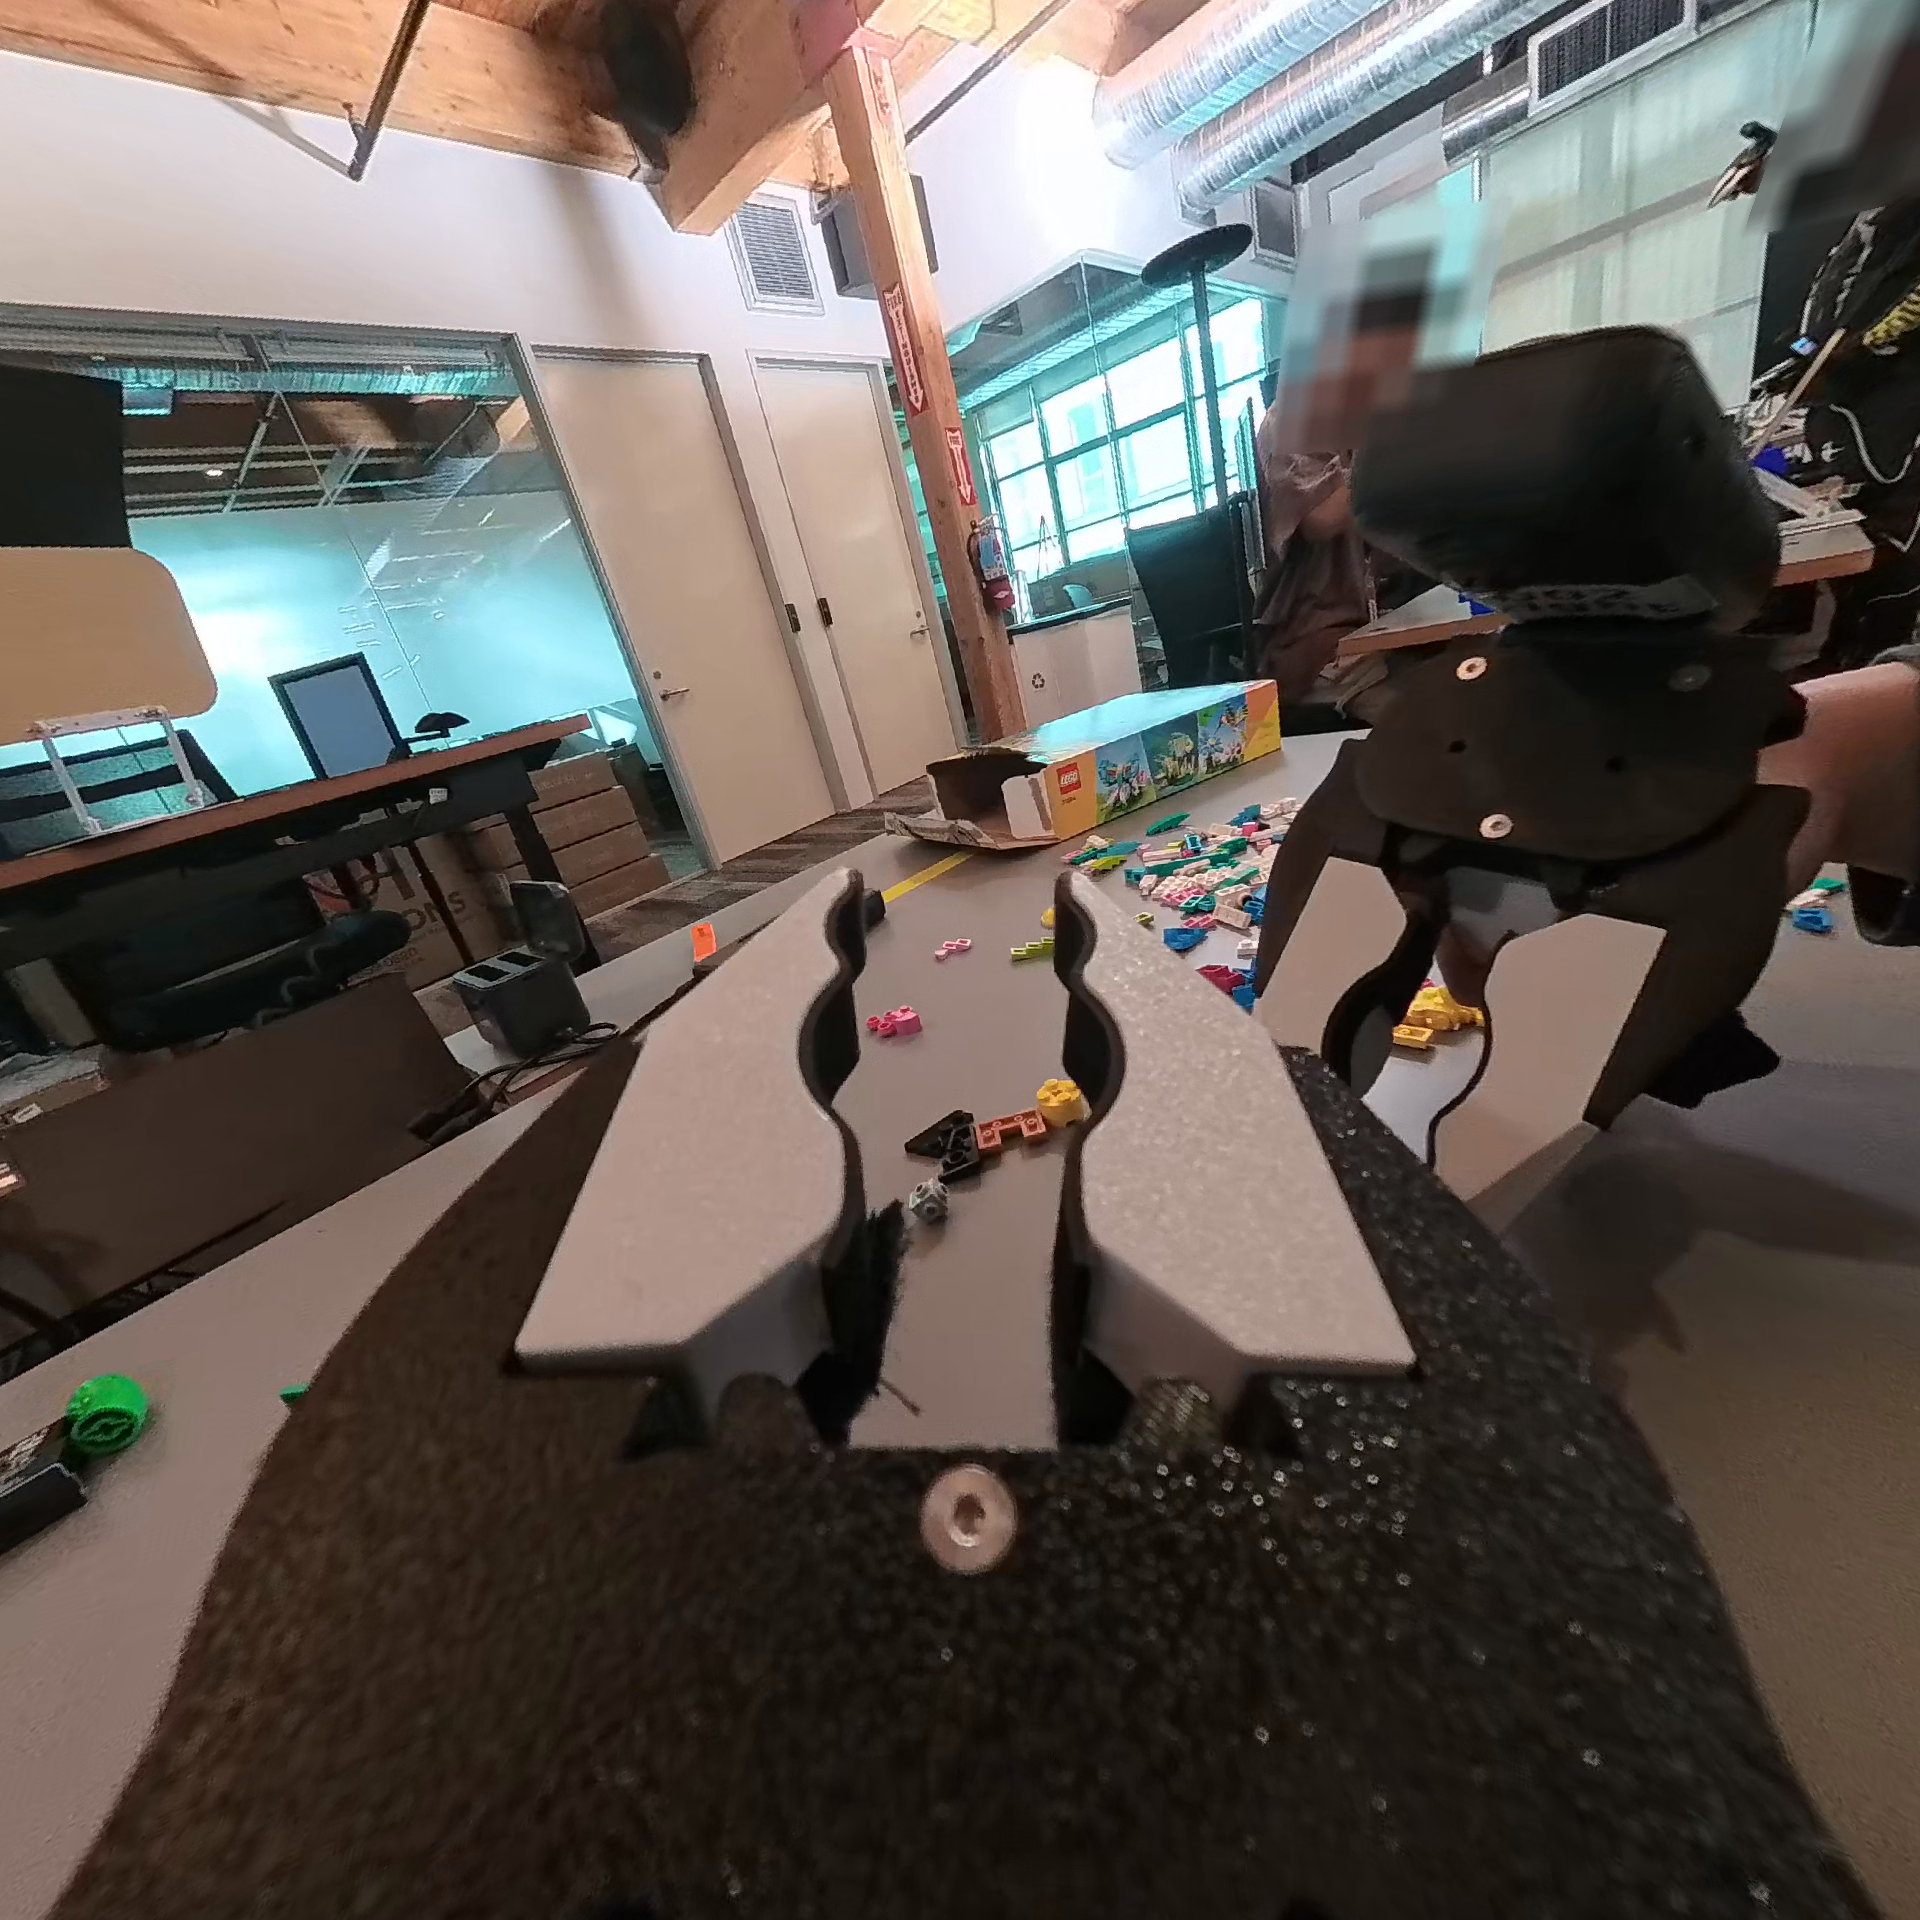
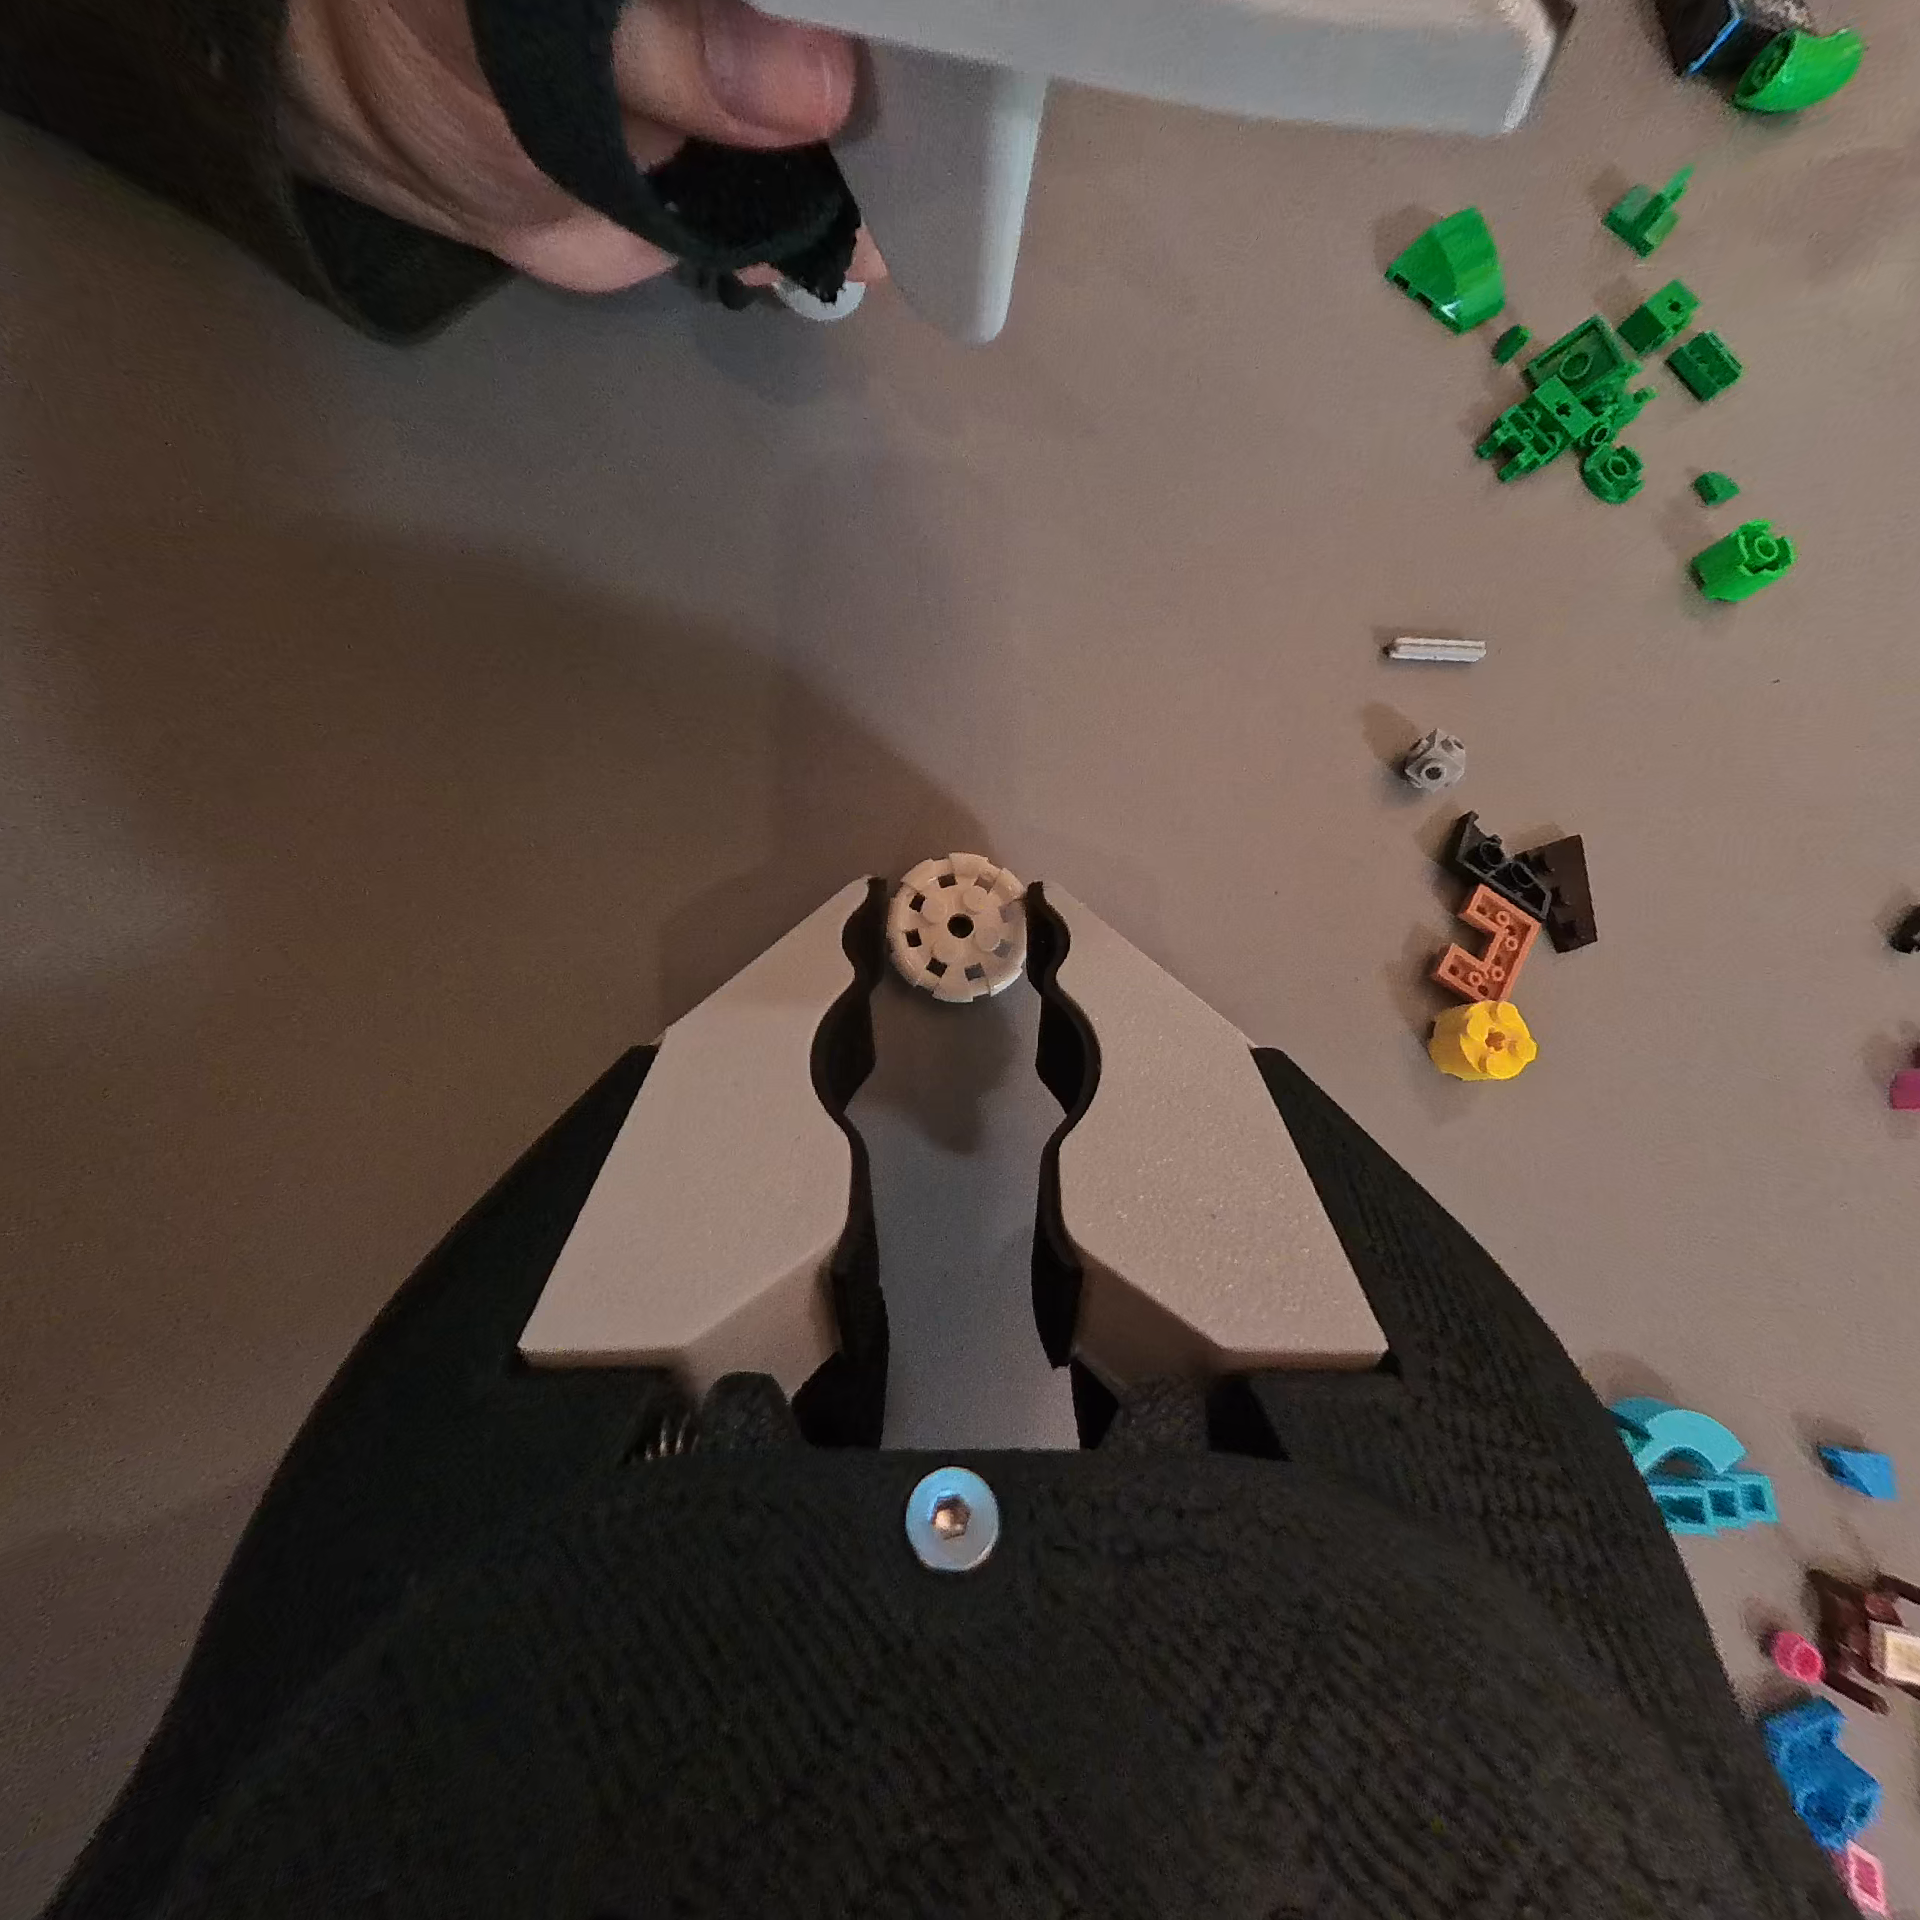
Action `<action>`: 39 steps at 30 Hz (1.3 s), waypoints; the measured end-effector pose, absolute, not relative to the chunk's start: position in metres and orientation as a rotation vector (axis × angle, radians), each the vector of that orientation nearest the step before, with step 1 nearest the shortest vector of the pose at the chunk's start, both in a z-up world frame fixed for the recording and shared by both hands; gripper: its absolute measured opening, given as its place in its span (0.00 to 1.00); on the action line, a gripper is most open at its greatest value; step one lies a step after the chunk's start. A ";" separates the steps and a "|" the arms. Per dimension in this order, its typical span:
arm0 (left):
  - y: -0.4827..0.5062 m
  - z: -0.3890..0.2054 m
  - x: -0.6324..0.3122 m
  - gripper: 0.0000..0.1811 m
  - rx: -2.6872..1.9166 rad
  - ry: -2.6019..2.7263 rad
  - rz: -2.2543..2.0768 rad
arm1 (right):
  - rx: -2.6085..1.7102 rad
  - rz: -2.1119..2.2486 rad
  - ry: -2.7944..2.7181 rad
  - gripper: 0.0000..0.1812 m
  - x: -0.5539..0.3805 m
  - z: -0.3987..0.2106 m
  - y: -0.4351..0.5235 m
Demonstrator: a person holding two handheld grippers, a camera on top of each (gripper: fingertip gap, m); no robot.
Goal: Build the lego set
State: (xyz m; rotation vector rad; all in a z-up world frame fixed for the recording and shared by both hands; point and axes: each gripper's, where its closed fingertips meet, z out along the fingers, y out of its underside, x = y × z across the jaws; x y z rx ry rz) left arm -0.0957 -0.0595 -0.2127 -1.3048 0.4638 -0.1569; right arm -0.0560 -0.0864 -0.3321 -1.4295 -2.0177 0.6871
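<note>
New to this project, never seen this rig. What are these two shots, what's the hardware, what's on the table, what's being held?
There is no robot arm here: a person holds a two-finger gripper in each hand, and each gripper carries a wide-angle camera looking forward along its fingers.

The left wrist view looks low across the grey table. The left gripper is open and holds nothing. Farther off is the other gripper, then loose bricks and the opened set box.

The right wrist view looks straight down. The right gripper pinches a round off-white piece between its fingertips. Near the top edge is the person's hand on the other gripper. To the right lie green pieces, an orange plate and a yellow round brick.
</note>
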 end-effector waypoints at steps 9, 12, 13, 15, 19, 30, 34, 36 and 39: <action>-0.061 -0.210 -0.095 0.20 -1.315 0.448 -0.208 | -1.292 0.587 -1.884 0.14 -0.060 -0.306 -0.073; -0.062 -0.216 -0.084 0.21 -1.397 0.462 -0.417 | -1.098 0.405 -1.792 0.14 -0.061 -0.283 -0.067; -0.064 -0.218 -0.079 0.19 -1.427 0.471 -0.511 | -1.020 0.340 -1.760 0.14 -0.062 -0.274 -0.066; -0.068 -0.224 -0.068 0.19 -1.483 0.491 -0.685 | -0.892 0.235 -1.720 0.14 -0.062 -0.260 -0.069; -0.073 -0.242 -0.053 0.18 -1.578 0.554 -0.879 | -0.731 0.135 -1.667 0.14 -0.063 -0.245 -0.076; -0.077 -0.235 -0.050 0.04 -1.498 0.543 -0.954 | -0.610 0.057 -1.630 0.14 -0.066 -0.234 -0.081; -0.077 -0.232 -0.053 0.01 -1.486 0.527 -0.980 | -0.578 0.011 -1.638 0.14 -0.068 -0.236 -0.082; -0.076 -0.233 -0.054 0.01 -1.500 0.547 -0.954 | -0.583 0.029 -1.632 0.14 -0.068 -0.235 -0.083; -0.075 -0.230 -0.058 0.01 -1.479 0.564 -0.894 | -0.678 0.132 -1.600 0.17 -0.066 -0.232 -0.078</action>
